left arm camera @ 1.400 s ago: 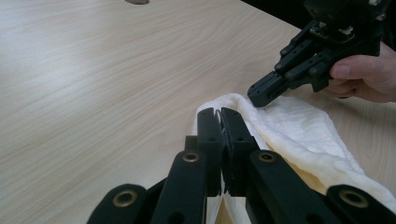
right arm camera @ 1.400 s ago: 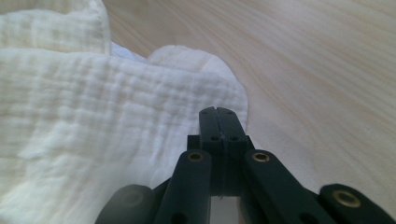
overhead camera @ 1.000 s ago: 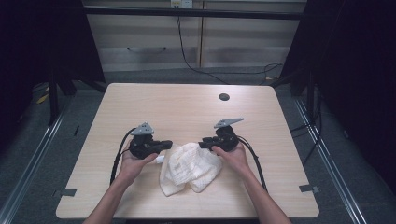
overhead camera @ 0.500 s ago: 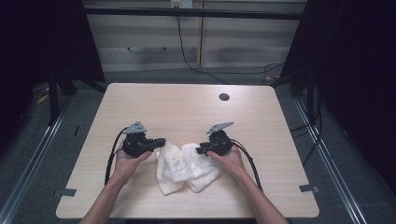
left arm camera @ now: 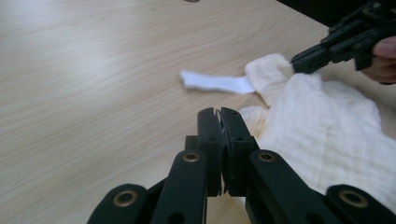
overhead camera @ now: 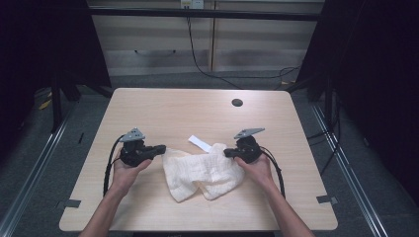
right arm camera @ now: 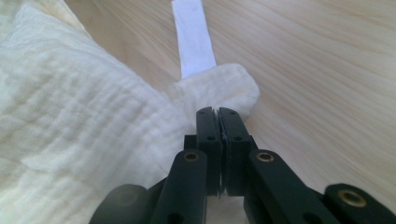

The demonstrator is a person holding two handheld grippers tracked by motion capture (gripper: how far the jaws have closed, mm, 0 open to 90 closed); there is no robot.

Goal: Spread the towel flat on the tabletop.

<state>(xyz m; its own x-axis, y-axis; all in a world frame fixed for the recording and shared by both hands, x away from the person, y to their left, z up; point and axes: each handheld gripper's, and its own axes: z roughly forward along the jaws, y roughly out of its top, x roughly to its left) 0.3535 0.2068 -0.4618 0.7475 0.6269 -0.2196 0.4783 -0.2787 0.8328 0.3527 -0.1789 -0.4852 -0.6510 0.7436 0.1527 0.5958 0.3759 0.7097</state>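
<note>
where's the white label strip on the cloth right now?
High view: the white label strip lies flat on the table, sticking out from the cloth's far edge, between the left gripper and right gripper, nearer the right one.

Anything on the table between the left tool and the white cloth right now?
Nothing visible. The left tool, jaws shut, sits at the cloth's near edge with only bare table around it. The right tool is shut on the cloth's far corner.

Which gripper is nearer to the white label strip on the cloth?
Right. The right gripper is shut on the cloth corner beside the label strip; the left gripper is shut at the cloth's opposite edge, farther off.
</note>
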